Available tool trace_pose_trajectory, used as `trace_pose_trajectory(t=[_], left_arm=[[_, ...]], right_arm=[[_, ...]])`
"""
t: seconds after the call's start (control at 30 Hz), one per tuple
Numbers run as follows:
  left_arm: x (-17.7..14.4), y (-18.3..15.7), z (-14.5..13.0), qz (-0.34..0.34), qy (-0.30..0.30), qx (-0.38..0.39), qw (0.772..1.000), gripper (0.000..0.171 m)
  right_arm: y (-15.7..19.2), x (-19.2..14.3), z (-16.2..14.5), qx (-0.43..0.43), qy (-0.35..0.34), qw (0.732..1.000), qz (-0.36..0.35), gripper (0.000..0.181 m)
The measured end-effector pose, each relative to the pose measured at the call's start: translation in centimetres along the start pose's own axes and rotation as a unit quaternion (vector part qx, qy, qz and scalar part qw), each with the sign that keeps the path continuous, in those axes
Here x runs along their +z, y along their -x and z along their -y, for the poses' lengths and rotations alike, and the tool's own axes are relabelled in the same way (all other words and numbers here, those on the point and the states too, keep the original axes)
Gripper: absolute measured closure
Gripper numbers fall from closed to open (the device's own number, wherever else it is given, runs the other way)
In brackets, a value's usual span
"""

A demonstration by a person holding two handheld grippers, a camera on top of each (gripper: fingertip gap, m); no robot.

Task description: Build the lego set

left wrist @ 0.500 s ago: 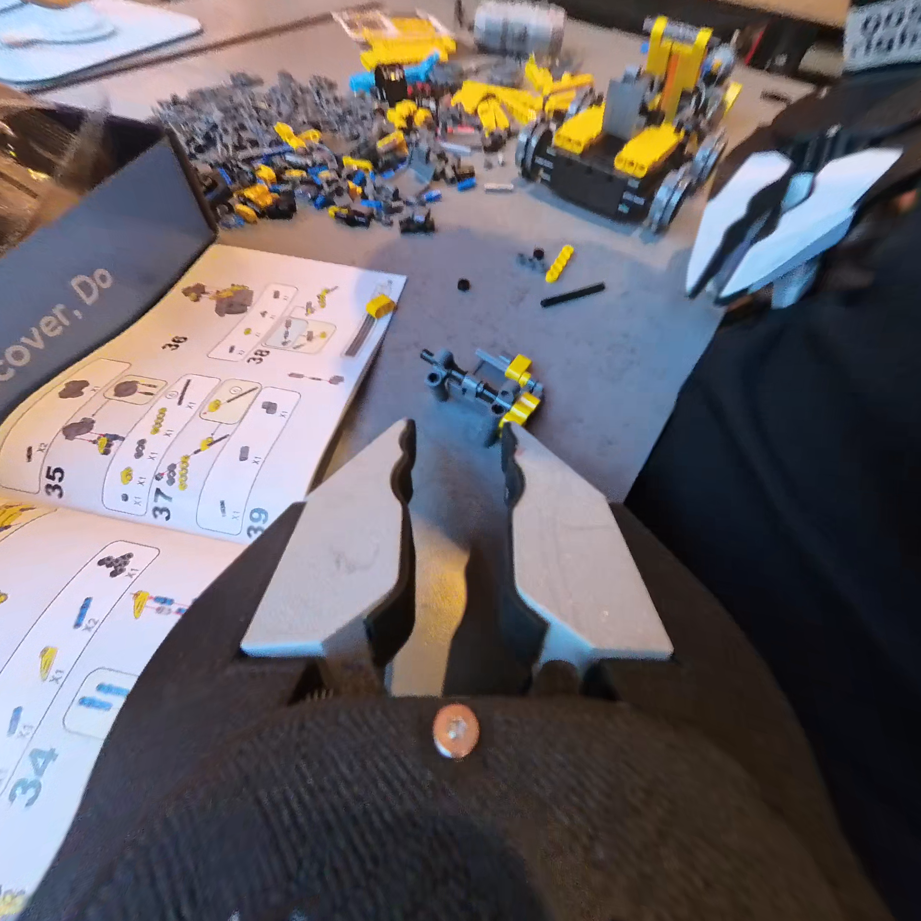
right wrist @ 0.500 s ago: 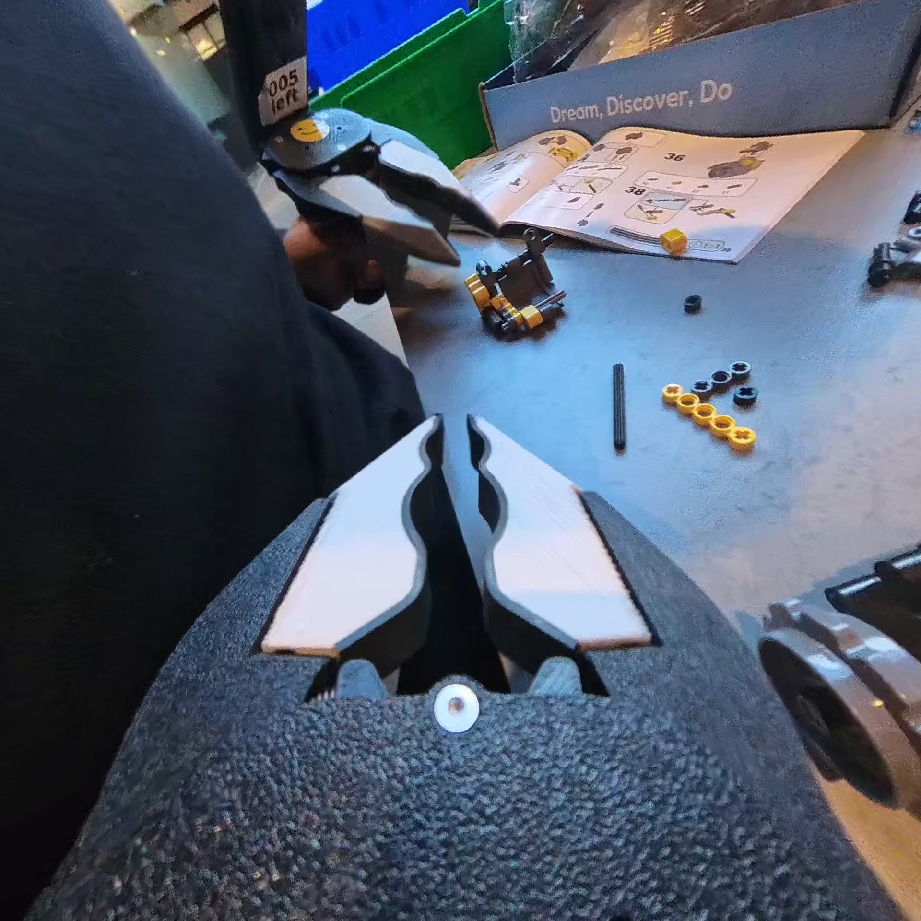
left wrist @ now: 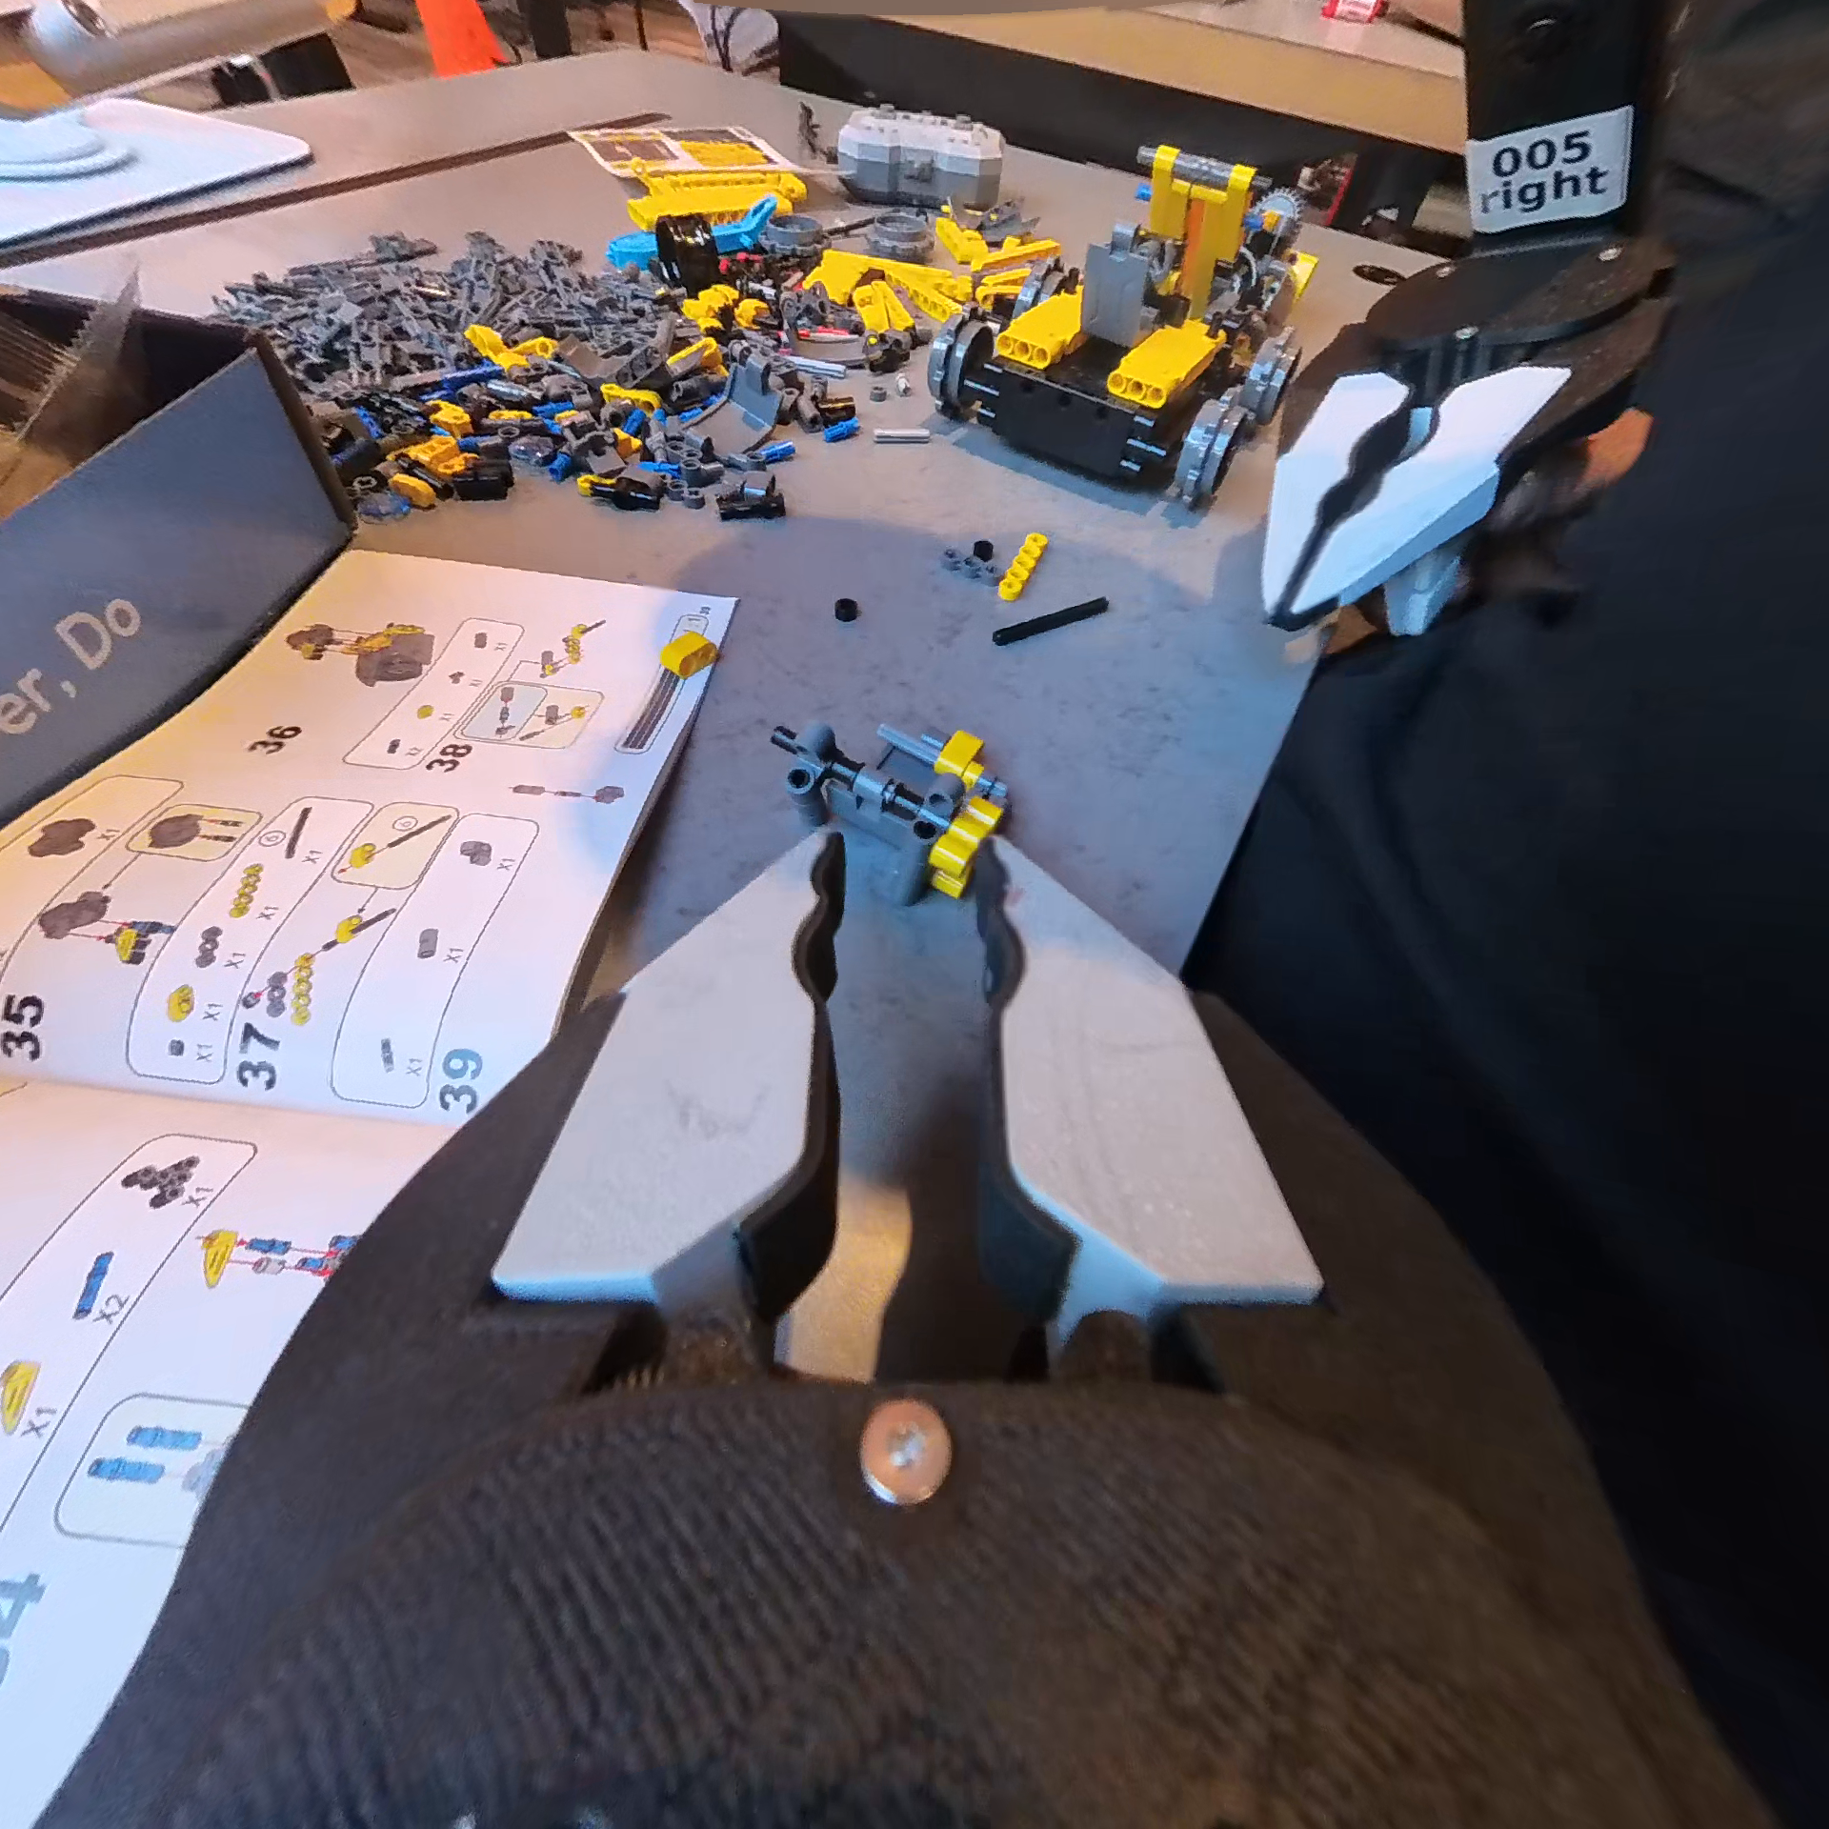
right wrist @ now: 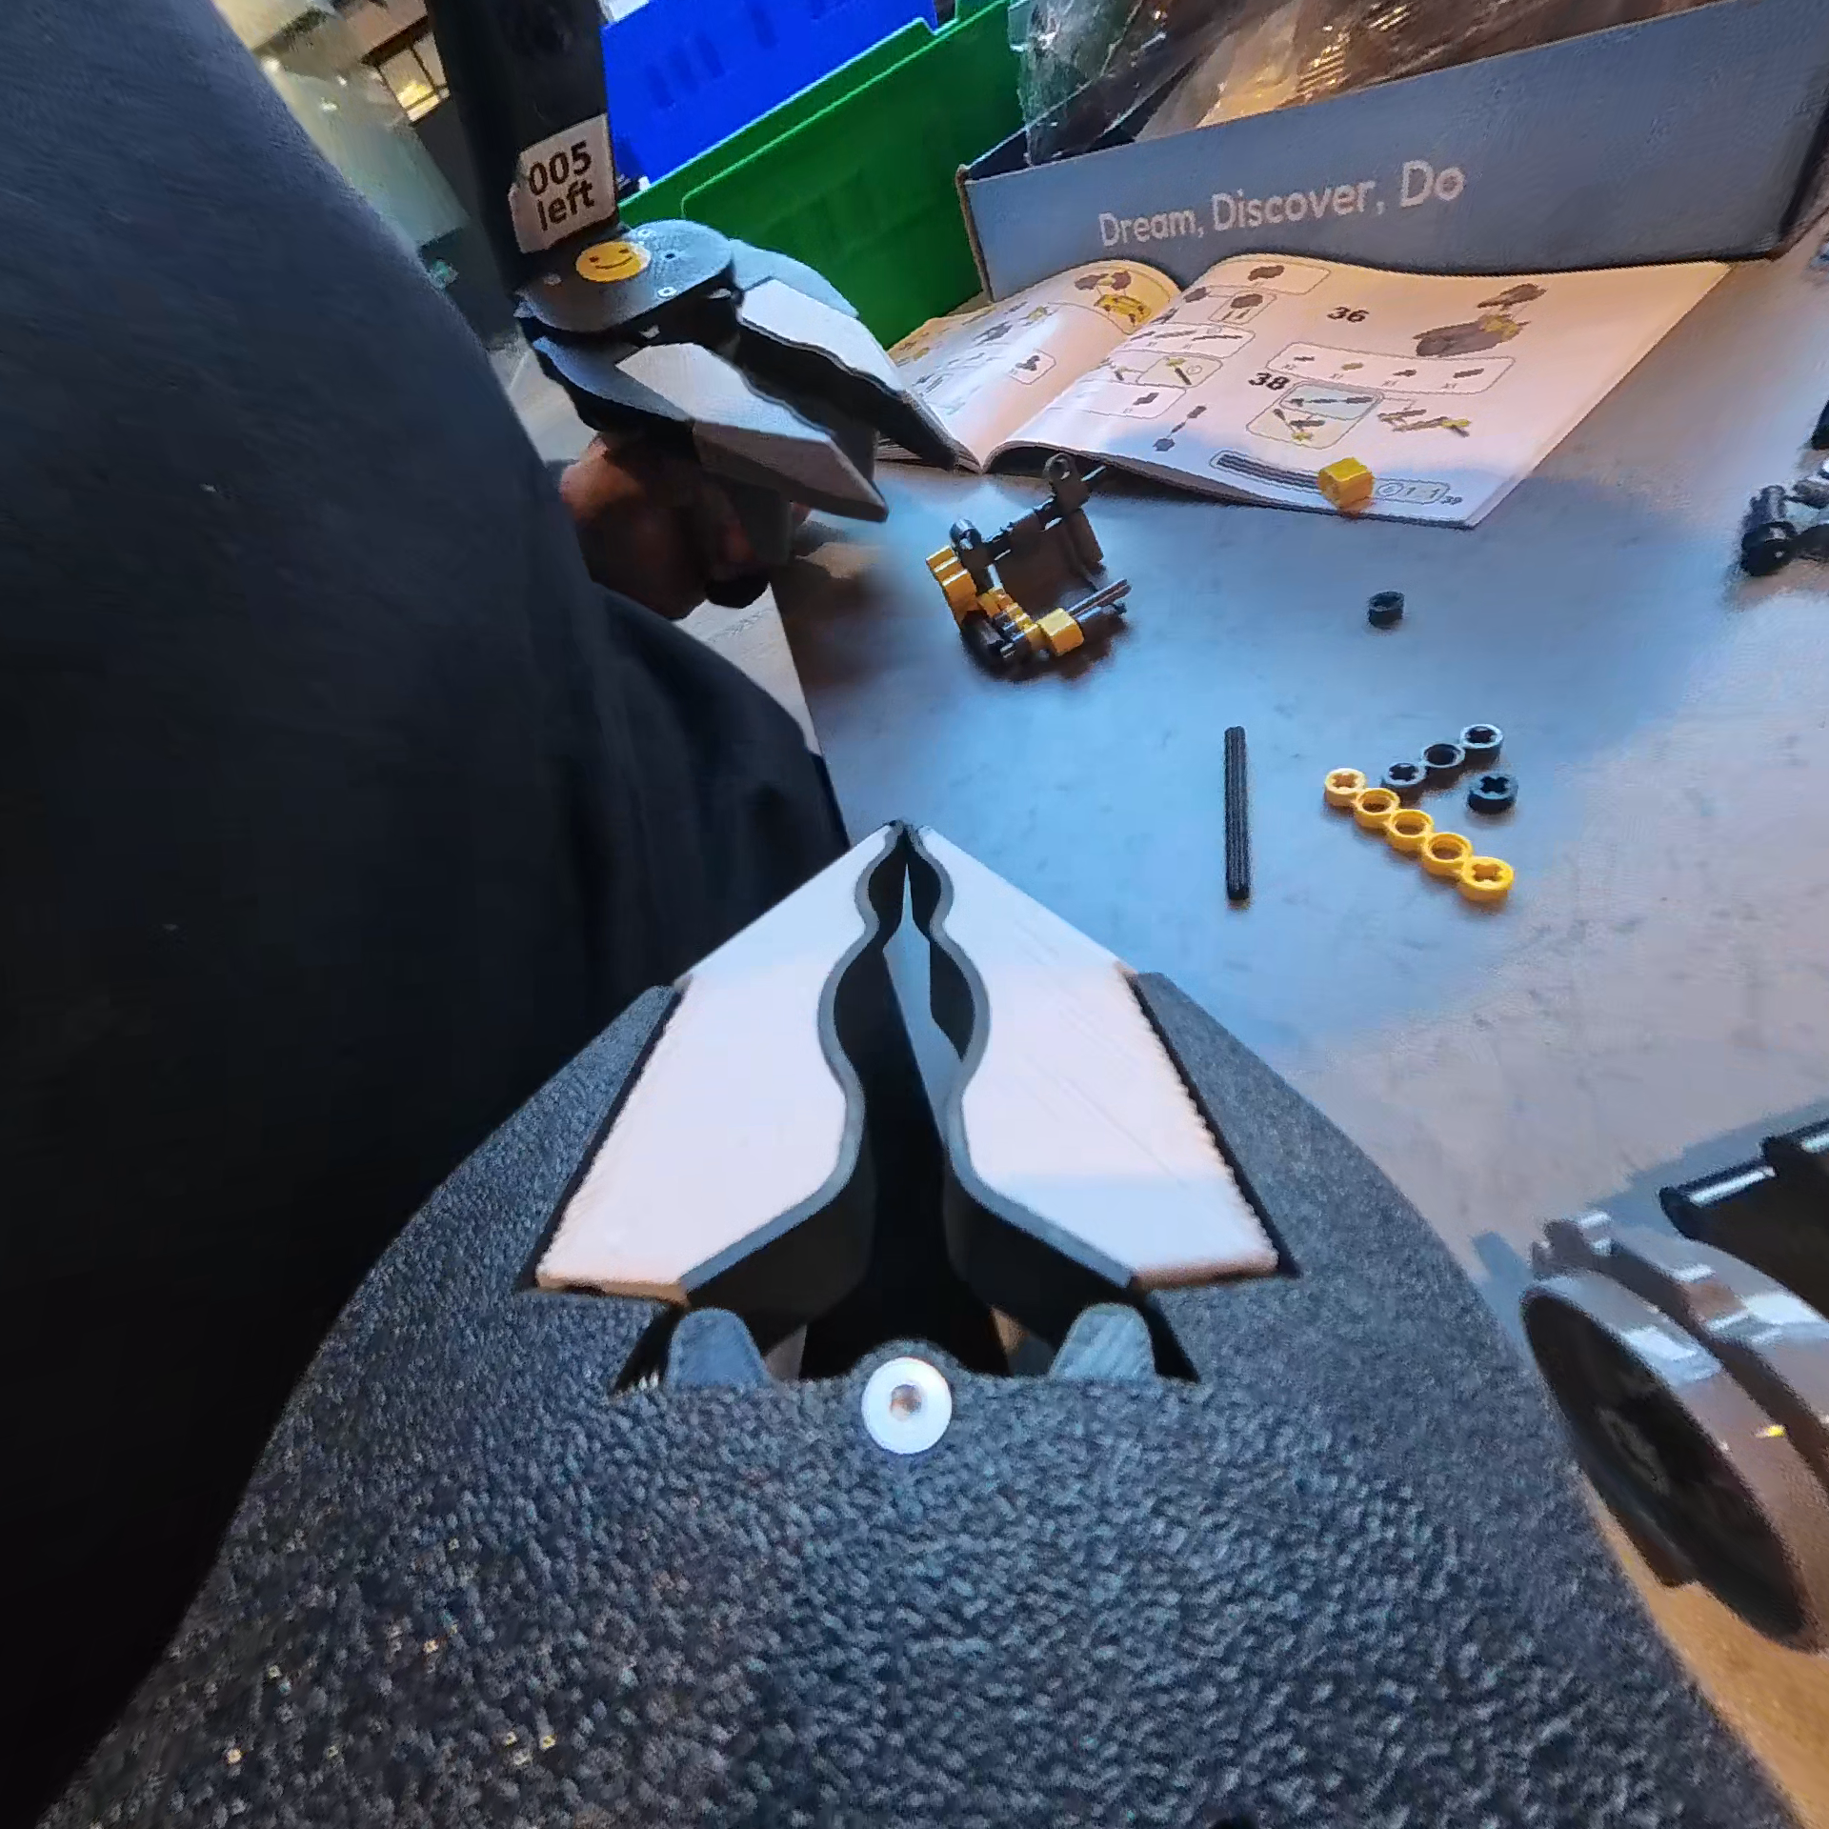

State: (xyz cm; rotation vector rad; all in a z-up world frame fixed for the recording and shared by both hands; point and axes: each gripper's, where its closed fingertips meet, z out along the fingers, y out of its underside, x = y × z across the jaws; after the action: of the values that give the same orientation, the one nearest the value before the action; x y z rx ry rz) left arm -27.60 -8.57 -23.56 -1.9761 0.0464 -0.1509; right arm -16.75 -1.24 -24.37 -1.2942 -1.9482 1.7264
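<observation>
While left gripper [left wrist: 906, 851] gapes, subassembly [left wrist: 896, 802] lies crosswise.

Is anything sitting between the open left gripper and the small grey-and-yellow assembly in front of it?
Nothing visible. The left gripper is open, with the small grey-and-yellow assembly directly ahead of its fingertips; only bare table lies around it.

Left gripper [left wrist: 906, 851]: textured black housing, pale grey wedge fingers [left wrist: 693, 1108] with wavy black inner edges, silver screw [left wrist: 905, 1451] at base. Right gripper [right wrist: 903, 841]: same build, white label on black handle. Person's sleeve [right wrist: 297, 693] black.
</observation>
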Motion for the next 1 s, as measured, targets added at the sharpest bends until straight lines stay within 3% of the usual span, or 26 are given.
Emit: trace_pose_trajectory(t=[0.13, 0.27, 0.4, 0.5, 0.6, 0.77, 1.0], left_arm=[[0.2, -0.3, -0.3, -0.023, 0.016, -0.017, 0.999, 0.130], [0.2, -0.5, -0.4, -0.025, 0.018, -0.007, 0.999, 0.125], [0.2, -0.6, -0.6, -0.017, 0.021, 0.008, 1.000, 0.121], [0.4, -1.0, -0.6, -0.022, 0.033, 0.017, 0.999, 0.119], [0.7, -2.1, 0.2, -0.041, 0.046, 0.072, 0.995, 0.130], [1.6, -1.1, 1.1, -0.030, 0.095, 0.212, 0.972, 0.127], [3.2, -0.6, -1.0, -0.069, 0.152, 0.221, 0.961, 0.117]], right_arm=[[0.1, 0.0, 0.0, 0.001, 0.001, 1.000, 0.003, 0.181], [-0.1, 0.0, 0.0, 0.006, 0.002, 1.000, -0.005, 0.181], [-0.7, 0.2, 0.4, 0.029, -0.001, 0.999, -0.027, 0.164], [-1.0, 0.9, 0.8, 0.027, 0.011, 0.998, -0.051, 0.160], [-0.7, 2.3, 1.3, 0.012, 0.043, 0.997, -0.056, 0.160], [-1.3, 4.8, 2.6, -0.095, 0.109, 0.986, -0.086, 0.156], [-4.0, 7.4, 2.0, -0.216, 0.189, 0.951, -0.119, 0.149]])
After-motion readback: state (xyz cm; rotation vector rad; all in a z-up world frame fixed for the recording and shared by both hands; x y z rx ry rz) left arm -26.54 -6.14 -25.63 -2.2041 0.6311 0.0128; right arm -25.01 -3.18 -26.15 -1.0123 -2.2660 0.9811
